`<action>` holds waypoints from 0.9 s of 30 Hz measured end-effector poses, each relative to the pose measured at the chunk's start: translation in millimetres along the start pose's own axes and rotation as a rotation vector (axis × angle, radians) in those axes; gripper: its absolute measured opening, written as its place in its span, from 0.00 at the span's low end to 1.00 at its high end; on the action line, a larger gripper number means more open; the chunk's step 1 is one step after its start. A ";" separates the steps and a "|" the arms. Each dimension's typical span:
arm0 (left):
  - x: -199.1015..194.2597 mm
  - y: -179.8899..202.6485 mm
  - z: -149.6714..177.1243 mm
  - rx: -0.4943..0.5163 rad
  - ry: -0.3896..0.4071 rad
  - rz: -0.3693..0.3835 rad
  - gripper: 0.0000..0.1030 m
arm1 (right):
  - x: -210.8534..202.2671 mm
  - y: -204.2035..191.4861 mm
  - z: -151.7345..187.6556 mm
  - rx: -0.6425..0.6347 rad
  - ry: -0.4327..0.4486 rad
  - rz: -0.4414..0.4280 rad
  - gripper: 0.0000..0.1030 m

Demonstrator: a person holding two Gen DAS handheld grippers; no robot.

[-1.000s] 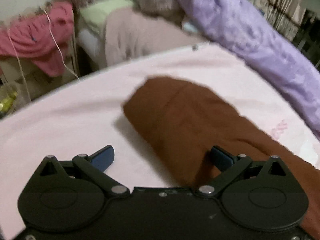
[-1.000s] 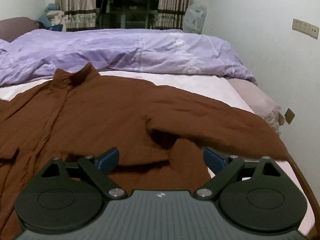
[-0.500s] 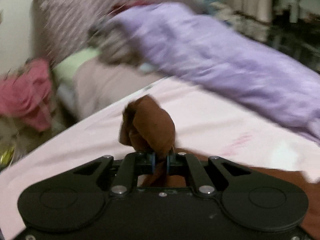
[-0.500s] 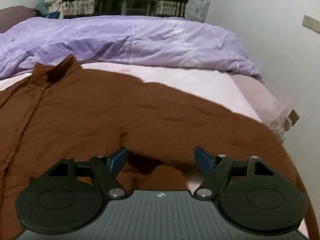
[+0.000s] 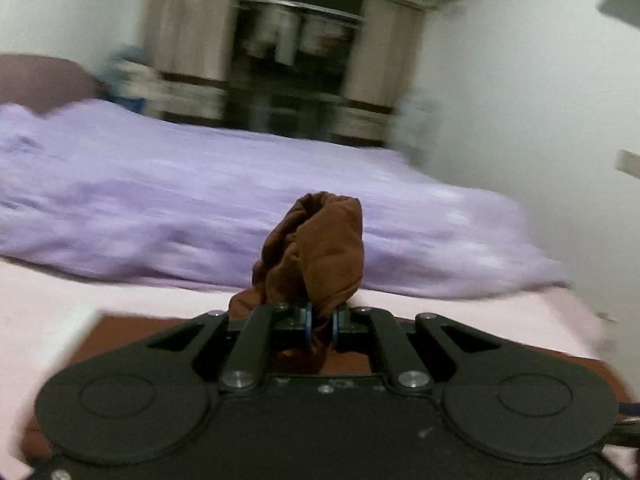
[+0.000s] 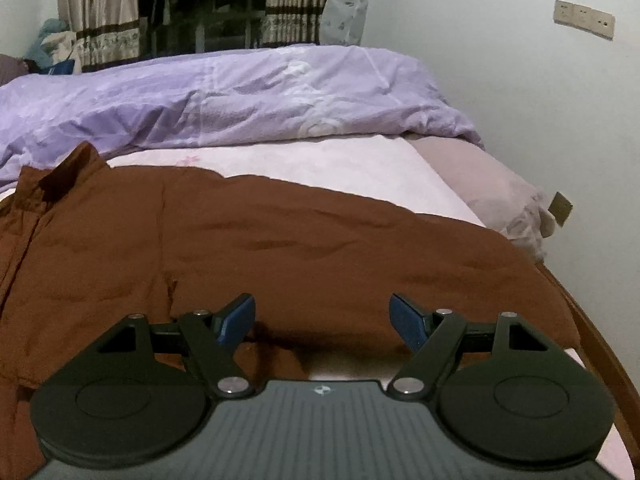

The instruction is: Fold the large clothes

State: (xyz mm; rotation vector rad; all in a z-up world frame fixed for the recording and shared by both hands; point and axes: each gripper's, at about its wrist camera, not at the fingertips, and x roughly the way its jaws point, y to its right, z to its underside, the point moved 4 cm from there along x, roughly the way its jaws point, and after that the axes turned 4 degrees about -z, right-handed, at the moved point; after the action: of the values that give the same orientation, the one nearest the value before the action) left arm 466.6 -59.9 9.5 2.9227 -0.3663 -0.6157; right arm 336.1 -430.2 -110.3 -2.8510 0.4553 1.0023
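Left wrist view: my left gripper (image 5: 320, 326) is clamped on the brown shirt's sleeve end (image 5: 316, 256), lifted above the bed (image 6: 304, 164); my right gripper (image 6: 322, 318) gapes, holding nothing, just over the brown shirt (image 6: 280, 240), its length running leftward toward the collar (image 6: 60, 172).

Rust-brown shirt (image 6: 280, 248) all across my right view, one plain colour, and the same brown bunched in my left gripper (image 5: 320, 326). Blue pads (image 6: 236, 322) on my black right gripper (image 6: 322, 320), its body ribbed grey. Pale pink sheet (image 6: 320, 164) underneath with a faint pink flower print. Lilac duvet (image 6: 240, 96) behind, plain. Beige curtains (image 6: 100, 12) with dark brown bands. White wall (image 6: 500, 80), cream socket plate (image 6: 584, 19).
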 end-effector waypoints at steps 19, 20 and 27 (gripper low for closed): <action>116.3 157.0 151.7 0.095 -0.417 0.322 0.65 | 14.8 19.8 3.4 0.054 -0.066 0.049 0.87; 109.8 155.1 148.8 0.067 -0.423 0.365 0.71 | 14.5 20.0 3.2 0.054 -0.066 0.050 0.87; 38.9 136.5 116.8 0.127 -0.340 0.495 0.79 | 10.0 33.7 3.0 0.063 -0.047 0.086 0.88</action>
State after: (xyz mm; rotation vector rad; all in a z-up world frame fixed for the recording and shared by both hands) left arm 424.6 -210.5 -87.0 2.6618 -1.1571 -1.0255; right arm 331.4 -464.3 -118.3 -2.7672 0.5987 1.0460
